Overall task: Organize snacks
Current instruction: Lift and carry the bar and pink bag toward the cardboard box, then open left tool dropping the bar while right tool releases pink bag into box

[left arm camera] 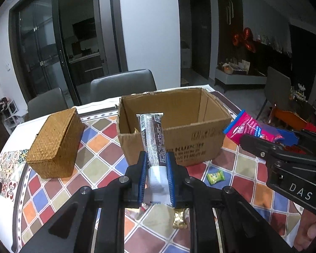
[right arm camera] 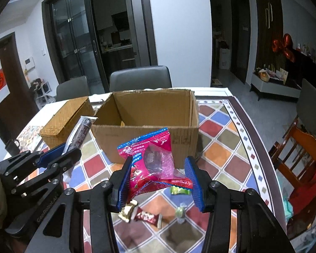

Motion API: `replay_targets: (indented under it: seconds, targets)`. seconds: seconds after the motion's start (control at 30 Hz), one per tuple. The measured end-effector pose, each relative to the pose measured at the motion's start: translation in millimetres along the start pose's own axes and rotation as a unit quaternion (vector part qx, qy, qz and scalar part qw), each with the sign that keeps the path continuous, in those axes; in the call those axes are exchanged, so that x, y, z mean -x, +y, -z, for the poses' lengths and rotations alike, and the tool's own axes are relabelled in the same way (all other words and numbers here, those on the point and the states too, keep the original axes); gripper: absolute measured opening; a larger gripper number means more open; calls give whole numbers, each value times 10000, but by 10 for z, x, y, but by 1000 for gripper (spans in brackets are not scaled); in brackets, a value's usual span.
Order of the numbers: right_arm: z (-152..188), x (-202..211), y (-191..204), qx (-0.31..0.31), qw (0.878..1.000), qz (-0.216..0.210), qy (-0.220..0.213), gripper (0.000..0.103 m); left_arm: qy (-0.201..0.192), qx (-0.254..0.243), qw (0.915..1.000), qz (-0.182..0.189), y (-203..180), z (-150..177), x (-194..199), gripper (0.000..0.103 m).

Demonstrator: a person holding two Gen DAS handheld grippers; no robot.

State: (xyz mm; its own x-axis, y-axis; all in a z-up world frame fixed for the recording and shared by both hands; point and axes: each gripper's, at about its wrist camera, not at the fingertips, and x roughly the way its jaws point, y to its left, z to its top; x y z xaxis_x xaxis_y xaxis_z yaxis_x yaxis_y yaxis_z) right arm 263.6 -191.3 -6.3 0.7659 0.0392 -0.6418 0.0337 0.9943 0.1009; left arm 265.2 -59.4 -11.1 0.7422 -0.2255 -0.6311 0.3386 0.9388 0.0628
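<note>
My left gripper is shut on a long silver-and-brown snack bar, held upright just in front of the open cardboard box. My right gripper is shut on a pink-and-blue hawthorn snack packet, held above the table before the same box. The right gripper also shows in the left wrist view with its packet, right of the box. The left gripper with the bar shows at the left of the right wrist view.
A woven wicker box with its lid on stands left of the cardboard box. Loose sweets lie on the patterned tablecloth: a green one, a gold one, a dark red one, a pale green one. Grey chairs stand behind the table.
</note>
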Motion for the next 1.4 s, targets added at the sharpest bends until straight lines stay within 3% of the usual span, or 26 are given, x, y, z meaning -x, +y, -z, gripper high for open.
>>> replay_targets:
  seconds: [0.63,1.4]
  targets:
    - [-464,-318,-75,6,9997,17,-241,50,-114,30,9999,1,87,-411,-383,19]
    - [-838,-983,-108,22,9998,-116,-178,50,-14,33,10000,0,175,-725,-984,19]
